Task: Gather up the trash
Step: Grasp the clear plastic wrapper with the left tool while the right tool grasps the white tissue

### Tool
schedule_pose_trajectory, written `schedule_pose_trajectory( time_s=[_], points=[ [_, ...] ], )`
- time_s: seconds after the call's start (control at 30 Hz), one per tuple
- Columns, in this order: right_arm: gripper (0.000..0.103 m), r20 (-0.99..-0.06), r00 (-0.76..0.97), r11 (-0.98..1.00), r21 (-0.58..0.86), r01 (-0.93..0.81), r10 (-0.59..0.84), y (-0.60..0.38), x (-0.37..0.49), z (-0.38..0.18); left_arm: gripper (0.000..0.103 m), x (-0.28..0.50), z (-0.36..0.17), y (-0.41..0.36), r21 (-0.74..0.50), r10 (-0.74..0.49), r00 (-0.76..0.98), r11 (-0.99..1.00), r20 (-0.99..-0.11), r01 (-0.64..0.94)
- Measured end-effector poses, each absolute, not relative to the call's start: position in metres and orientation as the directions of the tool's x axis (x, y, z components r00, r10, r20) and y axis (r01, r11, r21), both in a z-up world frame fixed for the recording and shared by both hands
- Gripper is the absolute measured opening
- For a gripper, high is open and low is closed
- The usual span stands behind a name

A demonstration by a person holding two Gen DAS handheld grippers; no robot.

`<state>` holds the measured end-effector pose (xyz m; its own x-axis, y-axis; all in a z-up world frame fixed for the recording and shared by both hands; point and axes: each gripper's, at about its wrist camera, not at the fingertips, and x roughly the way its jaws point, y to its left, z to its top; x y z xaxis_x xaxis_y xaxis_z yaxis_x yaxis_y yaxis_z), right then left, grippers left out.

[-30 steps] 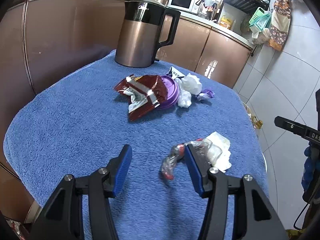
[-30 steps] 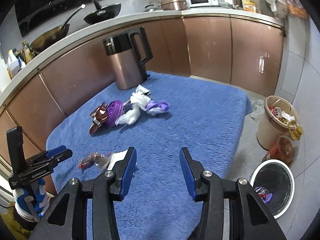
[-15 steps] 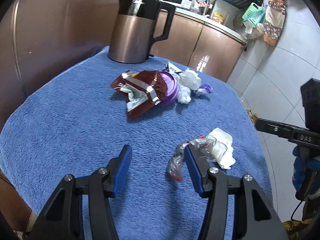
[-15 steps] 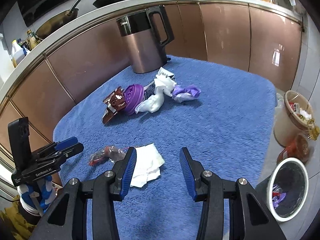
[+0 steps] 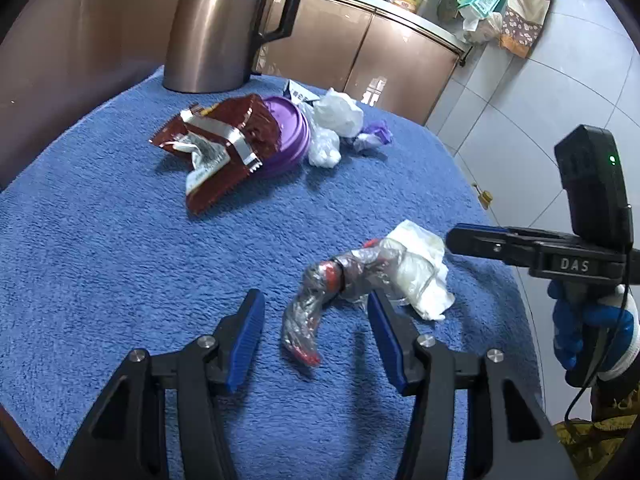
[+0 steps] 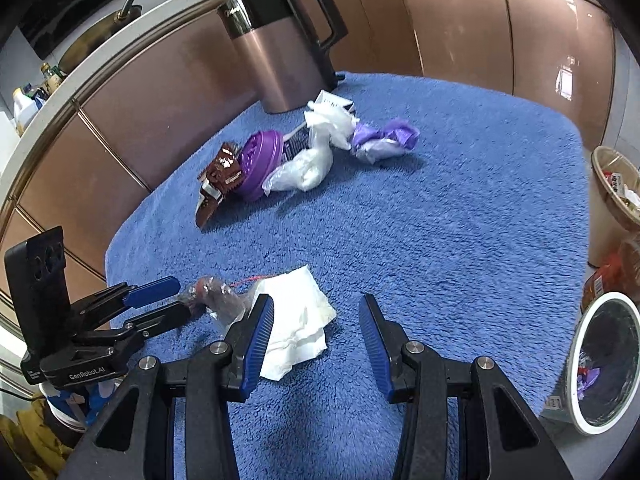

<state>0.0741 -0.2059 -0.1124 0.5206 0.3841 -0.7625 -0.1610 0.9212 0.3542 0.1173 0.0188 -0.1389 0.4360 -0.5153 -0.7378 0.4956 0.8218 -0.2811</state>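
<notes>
A crumpled clear wrapper with red bits (image 5: 332,288) lies on the blue towel, between the open jaws of my left gripper (image 5: 314,320); it also shows in the right wrist view (image 6: 218,296). A white tissue (image 5: 424,272) lies beside it, and in the right wrist view (image 6: 298,320) it sits by the left jaw of my open right gripper (image 6: 316,332). Farther back lie a brown foil wrapper (image 5: 218,148), a purple lid (image 5: 288,136), white plastic bags (image 5: 334,124) and a purple wrapper (image 5: 372,138).
A copper kettle (image 5: 216,24) stands at the towel's far edge. On the floor to the right are a white-rimmed bin (image 6: 604,364) with trash inside and a tan bin (image 6: 612,200). Copper cabinets (image 6: 460,20) ring the table.
Both grippers have moved forward and lower over the towel. The clear wrapper now lies between the left jaws, and the right gripper has closed in on the tissue.
</notes>
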Motion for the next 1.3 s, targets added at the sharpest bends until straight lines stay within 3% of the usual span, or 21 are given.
schedule_pose_trajectory(
  time_s=[0.43, 0.63, 0.8, 1.3],
  points=[
    [0.033, -0.770, 0.474, 0.903, 0.391, -0.179, 0.427, -0.200, 0.089, -0.132, 0.026, 0.120, -0.149, 0.014, -0.307, -0.519, 0.403, 0.820, -0.754, 0.482],
    [0.010, -0.772, 0.474, 0.905, 0.380, -0.189, 0.423, -0.194, 0.086, -0.133, 0.012, 0.122, -0.151, 0.020, -0.319, -0.503, 0.422, 0.843, -0.755, 0.433],
    [0.005, -0.755, 0.507, 0.909, 0.371, -0.190, 0.415, -0.196, 0.078, -0.124, 0.011, 0.110, -0.144, 0.026, -0.299, -0.475, 0.473, 0.866, -0.742, 0.401],
    [0.005, -0.707, 0.557, 0.898, 0.381, -0.220, 0.436, -0.202, 0.052, -0.096, 0.011, 0.080, -0.105, 0.043, -0.295, -0.439, 0.569, 0.896, -0.695, 0.331]
  ],
)
